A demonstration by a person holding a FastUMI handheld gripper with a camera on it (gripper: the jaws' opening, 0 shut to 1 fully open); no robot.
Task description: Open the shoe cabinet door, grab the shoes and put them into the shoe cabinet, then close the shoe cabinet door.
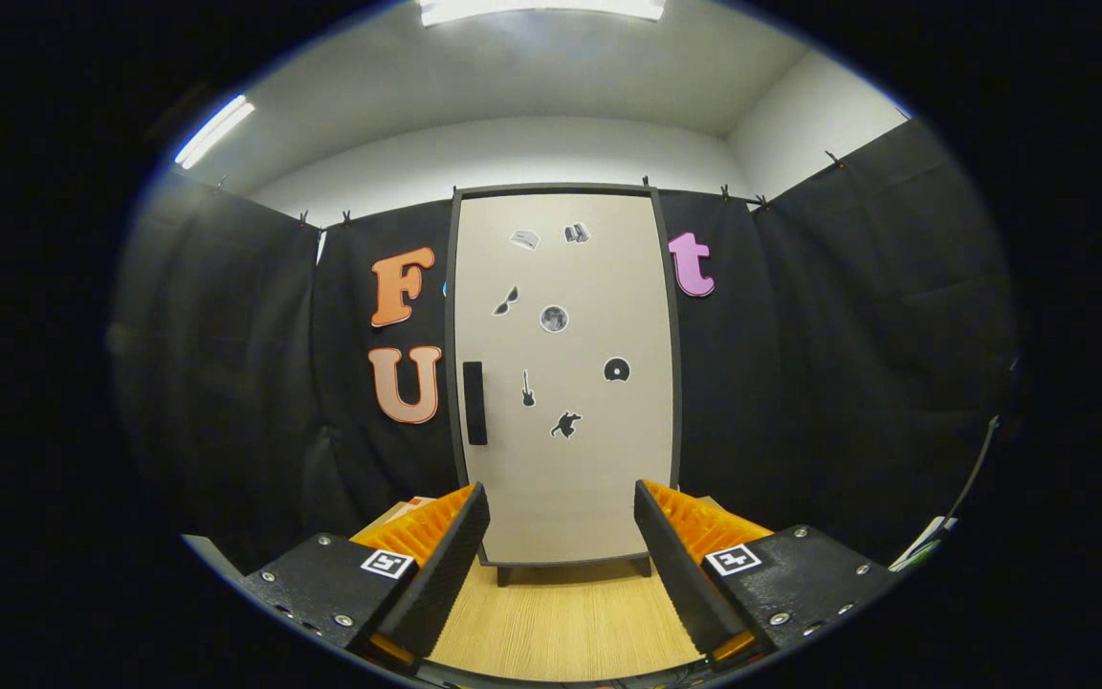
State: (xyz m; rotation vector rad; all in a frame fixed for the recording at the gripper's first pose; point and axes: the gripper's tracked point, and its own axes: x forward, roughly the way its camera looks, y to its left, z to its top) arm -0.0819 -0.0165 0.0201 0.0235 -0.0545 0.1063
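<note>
Fingers spread wide, empty, facing closed shoe cabinet door.

The gripper, fingers spread wide, faces bare wooden floor — beyond it only the shut cabinet door blocks the way.

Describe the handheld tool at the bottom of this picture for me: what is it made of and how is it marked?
The gripper has two flat, wedge-shaped fingers with a finely textured inner surface and ribbed outer backs. Each sits on a black block fastened with small silver screws, and each block carries a square black-and-white marker tag.
</note>
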